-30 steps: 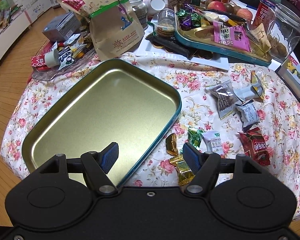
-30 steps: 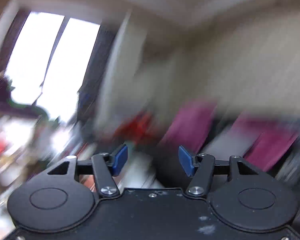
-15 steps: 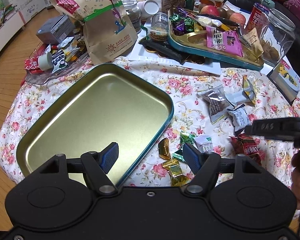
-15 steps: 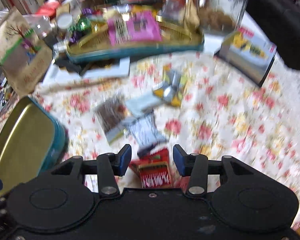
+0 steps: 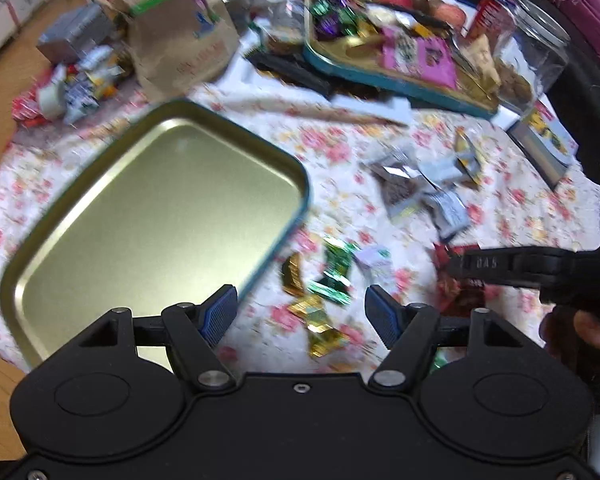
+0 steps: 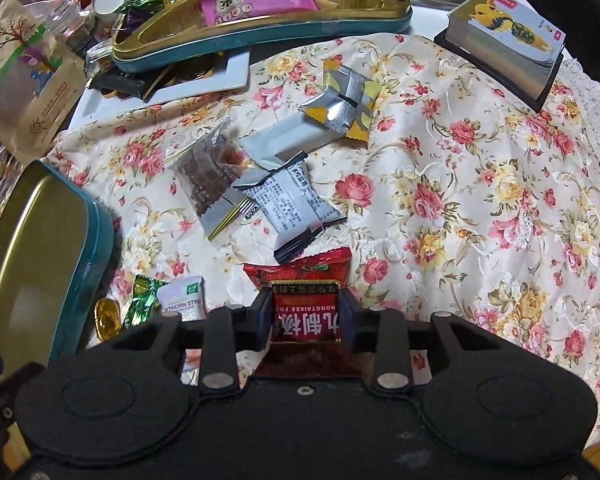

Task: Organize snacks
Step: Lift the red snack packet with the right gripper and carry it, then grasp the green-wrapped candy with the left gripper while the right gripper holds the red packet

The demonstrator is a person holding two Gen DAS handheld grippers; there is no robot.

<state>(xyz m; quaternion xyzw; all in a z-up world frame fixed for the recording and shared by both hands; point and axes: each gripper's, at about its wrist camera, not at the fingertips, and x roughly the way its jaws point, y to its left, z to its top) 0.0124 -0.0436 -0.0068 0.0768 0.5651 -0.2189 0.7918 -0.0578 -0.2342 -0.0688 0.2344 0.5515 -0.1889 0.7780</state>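
An empty gold tin tray with a teal rim lies on the floral cloth; its edge also shows in the right wrist view. My left gripper is open and empty above gold and green candies beside the tray. My right gripper has closed its jaws on a red snack packet on the cloth; it shows at the right in the left wrist view. Grey, brown and yellow wrapped snacks lie just beyond it.
A second teal tin full of snacks, a brown paper bag, a glass jar and a book crowd the far side. A small white packet and a green candy lie left of my right gripper.
My right gripper swung down from facing the room to the table and closed on the red packet. My left gripper shifted right, from over the tray toward the loose candies.
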